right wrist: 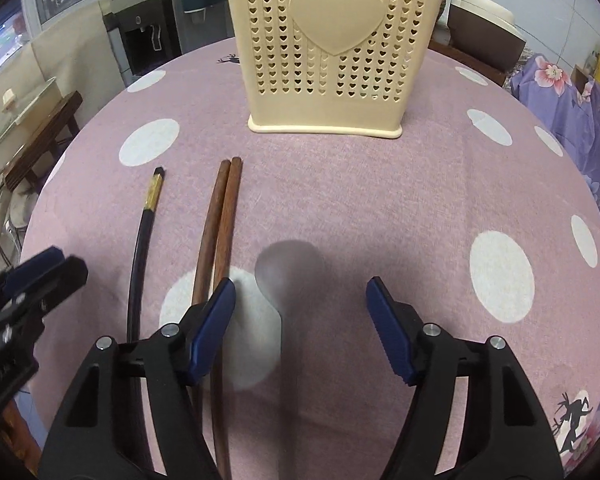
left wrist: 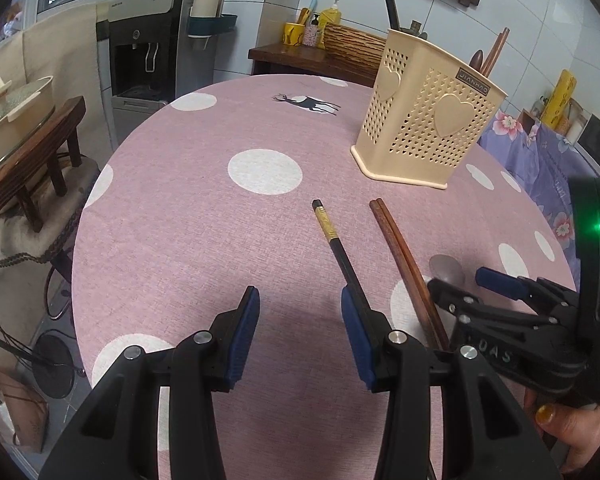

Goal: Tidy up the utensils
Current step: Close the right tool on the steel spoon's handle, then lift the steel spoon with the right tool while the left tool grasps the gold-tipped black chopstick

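At the centre of the right wrist frame, a grey spoon (right wrist: 290, 268) lies on the pink polka-dot desk (right wrist: 380, 200), its bowl between the jaws of the right hand-held gripper (right wrist: 300, 300), which stand wide apart with neither pad touching it. Left of the spoon lie a pair of brown wooden chopsticks (right wrist: 220, 224), and further left a black chopstick (right wrist: 142, 240) with a gold band. The cream utensil holder (right wrist: 336, 52) stands upright at the upper middle. In the left wrist view, the left hand-held gripper (left wrist: 298, 304) hangs half open over bare cloth, gripping nothing.
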A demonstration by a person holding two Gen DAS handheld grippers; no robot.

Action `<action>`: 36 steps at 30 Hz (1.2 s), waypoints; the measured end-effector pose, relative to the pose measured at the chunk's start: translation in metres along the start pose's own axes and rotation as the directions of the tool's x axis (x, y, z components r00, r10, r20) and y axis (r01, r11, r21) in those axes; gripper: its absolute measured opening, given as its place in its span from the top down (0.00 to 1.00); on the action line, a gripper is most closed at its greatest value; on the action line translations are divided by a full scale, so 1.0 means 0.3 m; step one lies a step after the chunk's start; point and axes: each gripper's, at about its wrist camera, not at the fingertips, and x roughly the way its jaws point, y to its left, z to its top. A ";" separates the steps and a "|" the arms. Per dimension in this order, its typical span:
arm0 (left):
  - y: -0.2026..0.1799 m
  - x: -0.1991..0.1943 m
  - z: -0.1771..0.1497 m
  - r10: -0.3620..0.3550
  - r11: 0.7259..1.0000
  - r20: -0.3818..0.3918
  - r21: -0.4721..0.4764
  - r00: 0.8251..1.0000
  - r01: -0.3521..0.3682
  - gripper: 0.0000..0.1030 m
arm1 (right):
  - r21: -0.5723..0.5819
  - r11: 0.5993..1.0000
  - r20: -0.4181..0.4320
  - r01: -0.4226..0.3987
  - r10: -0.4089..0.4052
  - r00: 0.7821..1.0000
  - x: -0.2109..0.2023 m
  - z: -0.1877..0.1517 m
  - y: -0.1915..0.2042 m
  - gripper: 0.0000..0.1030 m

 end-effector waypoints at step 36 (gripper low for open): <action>-0.056 0.075 0.063 0.002 1.000 -0.049 0.029 0.999 0.000 0.58 | 0.040 0.989 0.401 -0.145 0.117 0.909 -0.474 -0.062 -0.151 0.64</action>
